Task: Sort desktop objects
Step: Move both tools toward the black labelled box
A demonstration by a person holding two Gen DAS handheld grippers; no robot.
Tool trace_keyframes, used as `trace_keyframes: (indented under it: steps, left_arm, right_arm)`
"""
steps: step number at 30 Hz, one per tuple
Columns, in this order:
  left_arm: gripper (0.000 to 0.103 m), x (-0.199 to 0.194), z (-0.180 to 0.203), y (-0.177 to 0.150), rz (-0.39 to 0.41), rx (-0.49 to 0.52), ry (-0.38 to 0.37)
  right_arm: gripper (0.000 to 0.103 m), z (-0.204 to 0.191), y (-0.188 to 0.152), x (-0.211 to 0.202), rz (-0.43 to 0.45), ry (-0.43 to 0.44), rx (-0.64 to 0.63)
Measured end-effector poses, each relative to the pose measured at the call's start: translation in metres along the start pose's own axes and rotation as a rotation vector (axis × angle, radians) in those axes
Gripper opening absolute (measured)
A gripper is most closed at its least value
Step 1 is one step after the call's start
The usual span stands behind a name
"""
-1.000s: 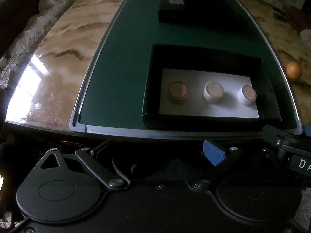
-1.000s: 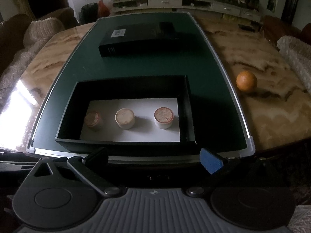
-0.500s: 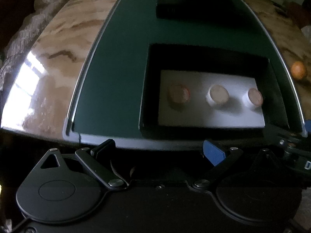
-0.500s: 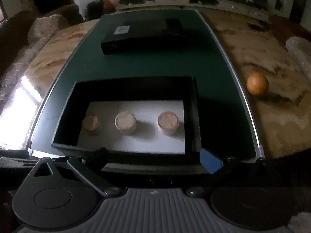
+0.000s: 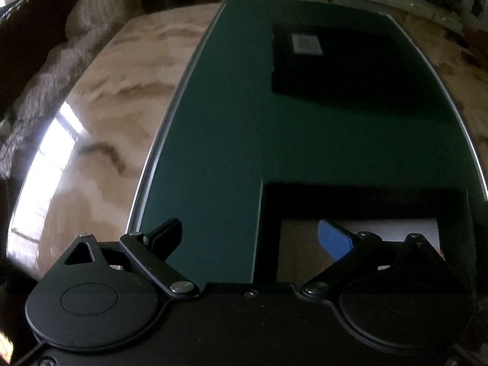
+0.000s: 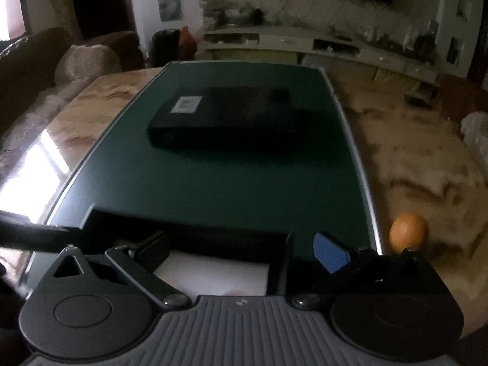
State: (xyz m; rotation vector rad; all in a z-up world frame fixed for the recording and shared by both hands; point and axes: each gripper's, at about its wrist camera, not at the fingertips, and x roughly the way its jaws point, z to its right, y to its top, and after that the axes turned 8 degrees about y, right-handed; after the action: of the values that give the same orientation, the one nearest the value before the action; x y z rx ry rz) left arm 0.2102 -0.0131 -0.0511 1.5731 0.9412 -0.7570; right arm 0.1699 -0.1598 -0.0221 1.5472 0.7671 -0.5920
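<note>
Both tools, left tool (image 5: pixel 250 235) and right tool (image 6: pixel 241 248), wide open and empty, have advanced over the open box (image 5: pixel 360 198), toward the lid (image 6: pixel 225 119).

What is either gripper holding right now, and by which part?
Nothing. The left gripper and right gripper are both open with bare fingers, above the open black box.

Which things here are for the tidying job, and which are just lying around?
For the job:
open black box
white sheet inside the box
closed black box
left gripper
right gripper

Just lying around:
orange
green mat
marble table
</note>
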Motion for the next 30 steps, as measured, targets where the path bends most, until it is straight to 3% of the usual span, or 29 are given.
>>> trace_keyframes:
  steps: [9,14,18,22,30]
  left_arm:
    - [0.097,0.058,0.02,0.094,0.005,-0.016,-0.035]
    - [0.097,0.098,0.022,0.137,-0.007,-0.064,-0.073]
    - [0.097,0.127,0.023,0.161,-0.022,-0.064,-0.061]
    - [0.095,0.148,0.024,0.18,-0.018,-0.072,-0.094]
    - [0.092,0.172,0.034,0.203,-0.018,-0.064,-0.204]
  right_arm:
    - [0.103,0.044,0.07,0.064,0.009,0.019,-0.011]
    - [0.103,0.074,0.102,0.101,0.069,0.039,0.022]
    - [0.099,0.1,0.124,0.137,0.071,0.102,0.074]
    - [0.09,0.125,0.137,0.168,0.057,0.237,0.176]
    - [0.088,0.141,0.153,0.207,0.037,0.242,0.213]
